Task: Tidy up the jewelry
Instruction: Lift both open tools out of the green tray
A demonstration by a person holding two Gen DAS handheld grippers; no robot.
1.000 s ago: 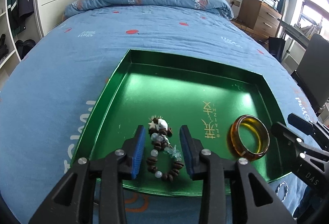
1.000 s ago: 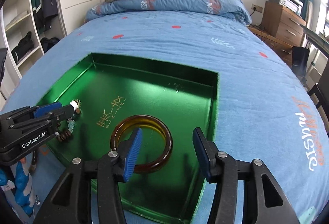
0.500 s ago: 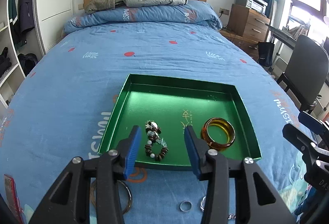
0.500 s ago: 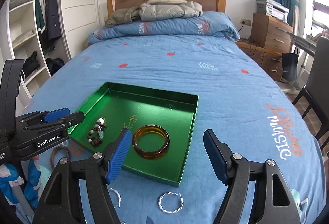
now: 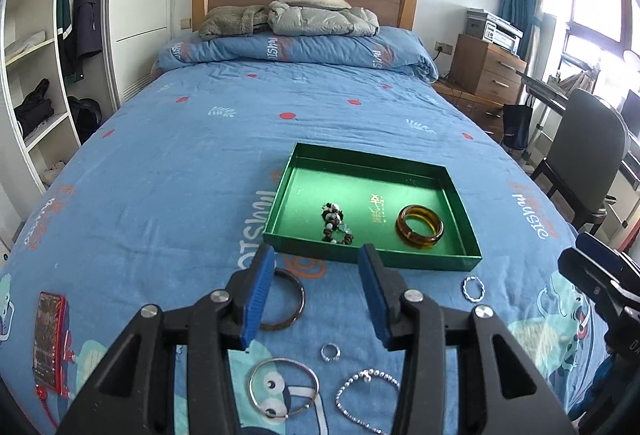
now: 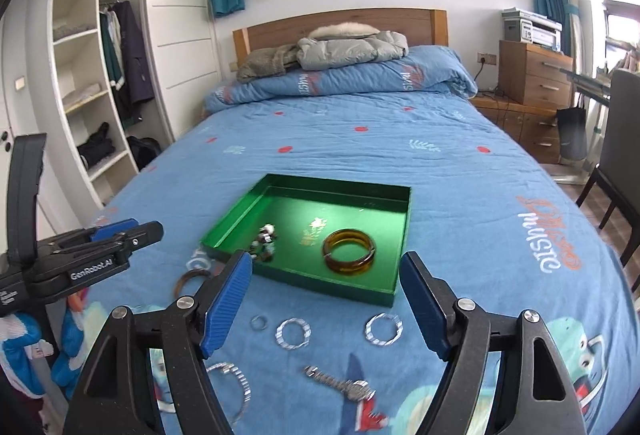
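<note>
Jewelry lies partly sorted on a blue bedspread [image 5: 168,171]: a green tray [image 5: 472,257] sits in the middle of the bed, and inside it rest a dark beaded bracelet [image 5: 335,223] toward its left side and an amber bangle [image 5: 420,226] toward its right, well apart from each other, with gold lettering on the tray floor between them. On the bedspread in front of the tray, loose pieces wait outside it: a thin brown bangle [image 5: 298,305] just beside the tray's near left corner, a small silver ring [image 5: 330,352], a large thin silver hoop [image 5: 285,387], a silver bead chain [image 5: 366,391], and a twisted silver ring [image 5: 473,288] near the tray's right corner. The right wrist view adds a second twisted ring [image 6: 295,332] beside that one and a metal wristwatch [image 6: 347,385] lying nearer the camera. The left gripper [image 5: 316,291] hangs above the loose pieces with its jaws spread and nothing between them. The right gripper [image 6: 326,301] is likewise released, jaws wide and empty, the tray's near edge showing through the gap. A red phone-like object [image 5: 50,343] lies at the left edge of the bed
</note>
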